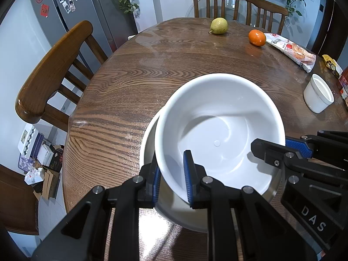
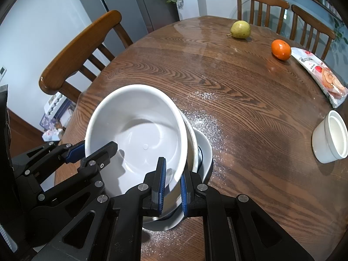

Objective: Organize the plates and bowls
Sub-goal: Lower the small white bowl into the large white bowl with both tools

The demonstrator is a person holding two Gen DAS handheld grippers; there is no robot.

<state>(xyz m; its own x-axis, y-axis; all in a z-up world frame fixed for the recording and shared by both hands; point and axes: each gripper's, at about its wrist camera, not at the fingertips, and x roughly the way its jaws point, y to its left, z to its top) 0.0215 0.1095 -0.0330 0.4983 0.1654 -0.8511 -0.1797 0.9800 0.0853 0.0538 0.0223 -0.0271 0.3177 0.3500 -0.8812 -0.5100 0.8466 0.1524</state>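
Brown wood with wavy lines makes up the round surface (image 1: 134,82), and wooden chairs (image 1: 54,69) stand around it. A grey fridge (image 1: 71,6) with little pictures stuck on it is in the back.

A big white bowl (image 1: 217,126) is tipped up over a shiny metal bowl (image 2: 193,150), and under both is a white plate (image 2: 206,150) that lies flat on the wood. The stack is close to the near edge.

The left tool (image 1: 173,179) is squeezed tight on the white bowl's rim, with one blue pad (image 1: 187,174) inside the bowl and one outside. The right tool (image 2: 173,187) pinches the rim on the other side the same way (one pad in, one pad out). So both tools hold the same bowl, one on each side.

Off to the right stands a small white cup (image 1: 318,93), well apart from the stack. Far across the wood lie a green pear (image 1: 219,25) and an orange (image 1: 257,37). Just beside the orange is a snack bag (image 1: 291,51) with a picture on it. White specks are sprinkled on the wood near the plate
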